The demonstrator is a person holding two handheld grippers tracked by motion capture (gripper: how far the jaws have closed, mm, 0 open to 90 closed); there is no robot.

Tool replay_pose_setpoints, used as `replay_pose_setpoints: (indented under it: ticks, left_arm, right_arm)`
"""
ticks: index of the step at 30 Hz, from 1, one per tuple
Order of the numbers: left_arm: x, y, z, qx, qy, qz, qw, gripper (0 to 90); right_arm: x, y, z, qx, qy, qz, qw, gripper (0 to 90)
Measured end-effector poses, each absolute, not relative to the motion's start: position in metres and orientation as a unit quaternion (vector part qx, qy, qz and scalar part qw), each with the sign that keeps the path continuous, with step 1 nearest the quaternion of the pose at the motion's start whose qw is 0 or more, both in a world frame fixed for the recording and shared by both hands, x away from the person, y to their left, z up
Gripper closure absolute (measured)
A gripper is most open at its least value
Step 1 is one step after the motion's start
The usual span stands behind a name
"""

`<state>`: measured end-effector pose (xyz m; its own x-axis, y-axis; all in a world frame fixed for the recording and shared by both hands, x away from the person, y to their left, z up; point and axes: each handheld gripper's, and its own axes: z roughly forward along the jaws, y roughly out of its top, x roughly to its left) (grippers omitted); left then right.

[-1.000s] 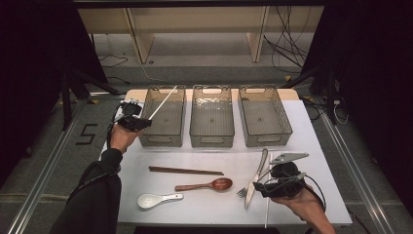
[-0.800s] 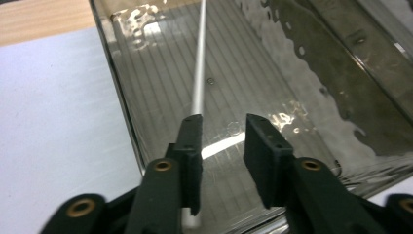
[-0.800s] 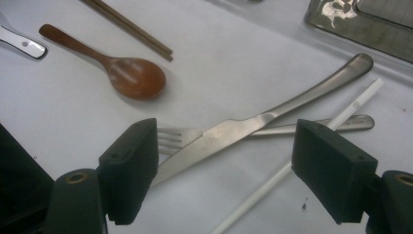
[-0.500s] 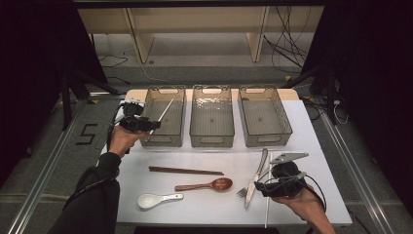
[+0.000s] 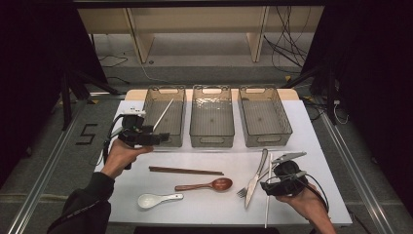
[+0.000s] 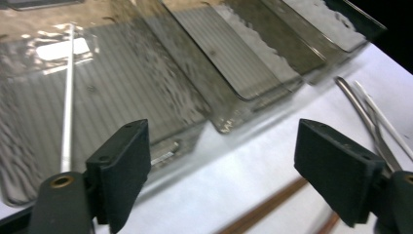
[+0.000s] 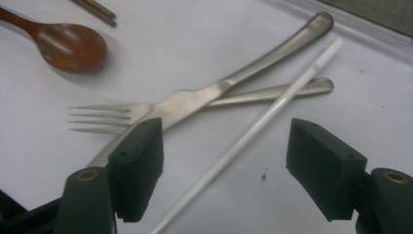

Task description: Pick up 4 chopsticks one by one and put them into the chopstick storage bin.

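While the left gripper stands just off the front wall of the left bin, its jaws have just been opening and are spread with nothing between them. A white straw leans inside that bin. Over the tabletop the right gripper has just been closing slightly, jaws wide astride a second straw, untouched, beside the knife and fork.

A single legible marking is present: the numeral "5", formed in dark strips on the grey floor to the left of the table, as seen in the high view. A small mark on the white straw cannot be read.
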<state>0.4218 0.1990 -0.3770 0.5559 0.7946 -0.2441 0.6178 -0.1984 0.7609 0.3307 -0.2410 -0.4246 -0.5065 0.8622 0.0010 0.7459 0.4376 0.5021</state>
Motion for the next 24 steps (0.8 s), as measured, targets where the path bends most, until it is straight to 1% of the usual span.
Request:
replay_pose_setpoints:
  ticks: [9,24]
  left_arm:
    - [0.395,0.189,-0.385,0.775,0.440,0.099,0.443,16.1]
    - [0.360,0.180,-0.395,0.785,0.413,0.109,0.448,15.6]
  right_arm:
    - [0.338,-0.242,-0.436,0.487,0.846,0.187,0.113,34.0]
    - [0.348,-0.240,-0.447,0.483,0.857,0.155,0.095,35.2]
